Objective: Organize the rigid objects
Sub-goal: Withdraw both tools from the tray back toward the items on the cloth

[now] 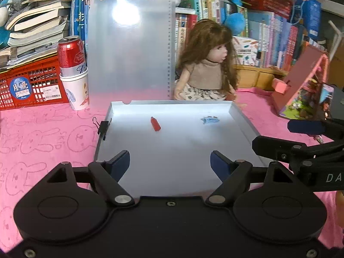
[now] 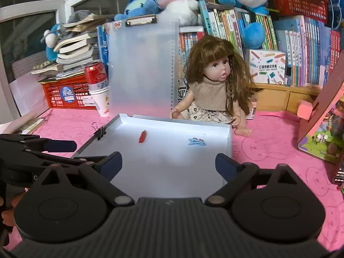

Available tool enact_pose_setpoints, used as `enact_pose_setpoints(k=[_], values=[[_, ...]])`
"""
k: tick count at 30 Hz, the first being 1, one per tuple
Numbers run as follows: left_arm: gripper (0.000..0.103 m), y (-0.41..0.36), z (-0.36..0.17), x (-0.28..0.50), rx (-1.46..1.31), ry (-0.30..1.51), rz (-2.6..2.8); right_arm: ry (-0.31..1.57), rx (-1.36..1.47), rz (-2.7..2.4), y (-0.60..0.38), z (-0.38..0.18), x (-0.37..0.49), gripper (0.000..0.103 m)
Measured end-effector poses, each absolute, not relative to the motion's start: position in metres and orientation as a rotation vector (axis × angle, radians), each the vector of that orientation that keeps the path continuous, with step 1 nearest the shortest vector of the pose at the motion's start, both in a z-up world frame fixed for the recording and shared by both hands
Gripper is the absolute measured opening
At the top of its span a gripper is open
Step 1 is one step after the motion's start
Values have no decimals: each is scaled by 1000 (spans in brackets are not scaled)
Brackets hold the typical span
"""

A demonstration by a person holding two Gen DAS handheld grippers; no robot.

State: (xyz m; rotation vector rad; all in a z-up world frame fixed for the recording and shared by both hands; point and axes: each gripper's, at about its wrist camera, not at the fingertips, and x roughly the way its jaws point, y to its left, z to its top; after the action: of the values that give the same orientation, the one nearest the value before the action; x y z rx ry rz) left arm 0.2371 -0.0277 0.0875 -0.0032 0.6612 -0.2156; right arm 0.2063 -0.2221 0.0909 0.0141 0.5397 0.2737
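Both pairs of jaws stand wide apart with nothing between them: the left gripper [image 1: 170, 161] and the right gripper [image 2: 168, 164] hang side by side over the near end of the open white case [image 1: 234, 108], whose translucent lid [image 1: 129, 47] stands upright behind it. Inside lie a small red piece [image 1: 155, 124] and, well apart from it, a blue hair clip [image 1: 210, 120]. Crowding could make the grippers knock each other, or a reach to the back could tip the lid shut or nudge the doll [image 1: 207, 64].
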Motion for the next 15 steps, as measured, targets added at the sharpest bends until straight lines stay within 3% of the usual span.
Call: enact_pose_setpoints(k=[15], values=[[85, -16, 73, 162, -5, 665, -252, 519, 21, 302, -233, 75, 145, 101]])
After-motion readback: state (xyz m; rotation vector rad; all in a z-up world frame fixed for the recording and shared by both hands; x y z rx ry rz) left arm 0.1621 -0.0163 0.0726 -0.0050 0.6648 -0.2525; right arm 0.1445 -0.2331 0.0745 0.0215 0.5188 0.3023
